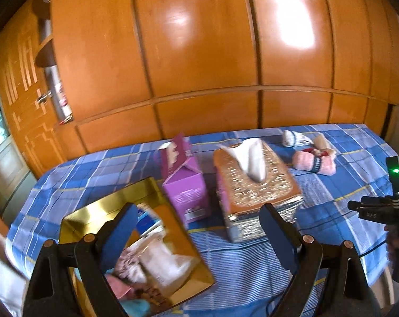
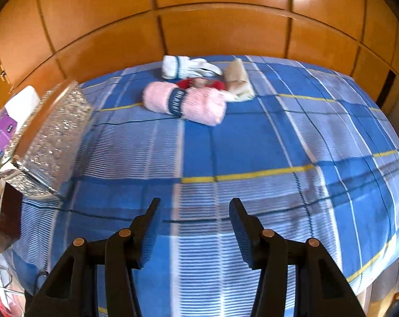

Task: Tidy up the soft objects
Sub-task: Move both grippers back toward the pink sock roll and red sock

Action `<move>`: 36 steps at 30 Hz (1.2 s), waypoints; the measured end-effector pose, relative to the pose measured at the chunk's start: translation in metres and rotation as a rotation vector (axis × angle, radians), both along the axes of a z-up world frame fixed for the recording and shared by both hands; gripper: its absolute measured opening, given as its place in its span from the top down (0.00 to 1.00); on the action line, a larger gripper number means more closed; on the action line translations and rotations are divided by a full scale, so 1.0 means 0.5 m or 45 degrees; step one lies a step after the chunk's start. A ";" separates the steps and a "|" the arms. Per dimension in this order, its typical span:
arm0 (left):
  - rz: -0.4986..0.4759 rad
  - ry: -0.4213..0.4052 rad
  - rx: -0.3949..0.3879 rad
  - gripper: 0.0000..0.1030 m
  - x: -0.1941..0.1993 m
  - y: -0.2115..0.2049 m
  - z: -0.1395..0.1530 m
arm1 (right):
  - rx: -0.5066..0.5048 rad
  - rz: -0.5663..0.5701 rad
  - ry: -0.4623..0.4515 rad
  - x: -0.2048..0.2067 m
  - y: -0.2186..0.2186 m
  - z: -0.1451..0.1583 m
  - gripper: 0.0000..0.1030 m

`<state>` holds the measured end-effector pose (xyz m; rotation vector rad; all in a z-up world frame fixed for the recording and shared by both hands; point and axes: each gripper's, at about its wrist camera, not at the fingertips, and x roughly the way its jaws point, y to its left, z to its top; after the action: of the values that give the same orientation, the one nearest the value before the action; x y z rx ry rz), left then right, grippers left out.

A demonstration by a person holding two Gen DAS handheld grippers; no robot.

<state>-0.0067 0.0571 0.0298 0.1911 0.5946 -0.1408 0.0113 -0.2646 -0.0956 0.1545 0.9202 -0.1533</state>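
Note:
A rolled pink towel [image 2: 185, 103] with a dark band lies on the blue plaid bed, with a white sock [image 2: 186, 67], a red item [image 2: 199, 83] and a beige roll [image 2: 237, 79] behind it. The same pile shows far right in the left wrist view [image 1: 314, 162]. A gold-lined open box [image 1: 136, 240] holds several soft items. My left gripper [image 1: 199, 222] is open and empty, hovering over the box and bed. My right gripper [image 2: 195, 215] is open and empty above bare bedspread, well short of the pile.
A glittery tissue box [image 1: 255, 187] and a purple carton [image 1: 185, 185] stand mid-bed; the tissue box also shows at left in the right wrist view [image 2: 49, 142]. Orange wooden wardrobe doors [image 1: 199, 52] line the far side. The bed edge drops off at right.

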 end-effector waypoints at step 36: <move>-0.447 0.247 -0.071 0.10 0.141 -0.365 -0.026 | -0.086 -0.149 -0.027 -0.037 -0.085 -0.066 0.35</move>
<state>0.0636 -0.1255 0.0169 0.2283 0.7460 -0.5195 -0.0071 -0.3072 -0.1286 0.1470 0.8842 -0.2902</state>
